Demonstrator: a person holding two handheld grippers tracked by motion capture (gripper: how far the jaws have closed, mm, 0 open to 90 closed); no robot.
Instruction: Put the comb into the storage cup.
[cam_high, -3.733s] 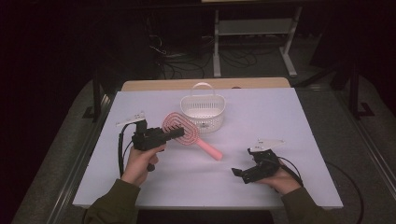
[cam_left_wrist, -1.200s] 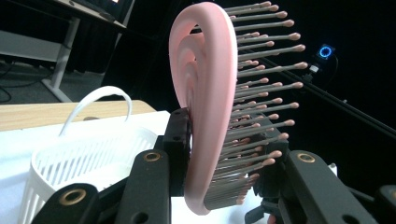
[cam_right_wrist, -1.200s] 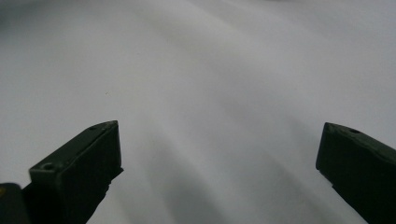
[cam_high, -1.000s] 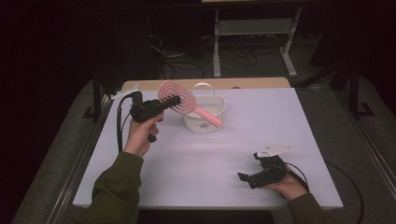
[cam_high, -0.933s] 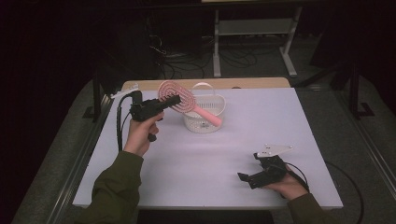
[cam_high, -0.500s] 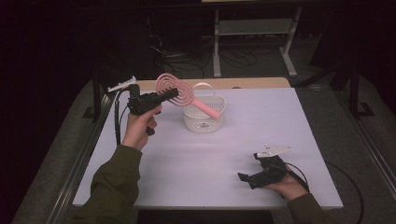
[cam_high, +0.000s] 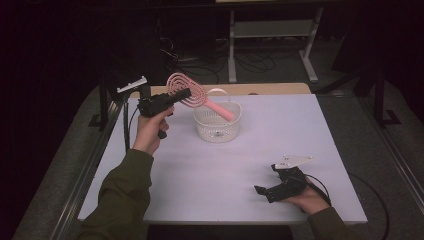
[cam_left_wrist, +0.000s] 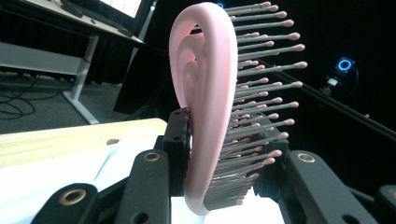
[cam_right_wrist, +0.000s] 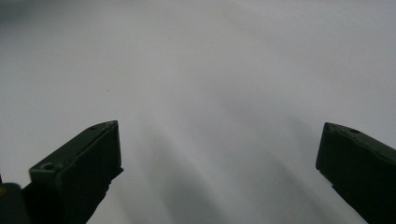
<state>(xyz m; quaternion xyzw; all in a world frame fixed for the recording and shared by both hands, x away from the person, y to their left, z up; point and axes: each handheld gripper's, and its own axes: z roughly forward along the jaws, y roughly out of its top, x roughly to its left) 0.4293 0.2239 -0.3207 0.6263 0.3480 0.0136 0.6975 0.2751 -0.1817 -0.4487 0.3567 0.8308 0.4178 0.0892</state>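
**Pink hairbrush held above a white basket, not yet dropped in**

In the high view, a person sat at a white table (cam_high: 210, 170). The left claw (cam_high: 184, 93) was raised over the far left part of the table, clenched on the round head of a pink hairbrush (cam_high: 187, 90). The brush hung in the air, its handle slanting down and to the right so that the handle's end sat over the open top of a small white basket (cam_high: 216, 125), which stood on the table just right of the hand. The right claw (cam_high: 264, 191) rested low on the near right part of the table, well apart from the basket, holding nothing.

In the left gripper view, the hairbrush (cam_left_wrist: 205, 107) stood on edge between the black jaws, one jaw pressed on its smooth pink back, the other against its bristles.

In the right gripper view, the right claw (cam_right_wrist: 219, 154) had its two jaws spread wide, released, over bare table (cam_right_wrist: 210, 70).

Judged from this, the pick-up and lift were done; lowering the brush into the basket and letting go remained.
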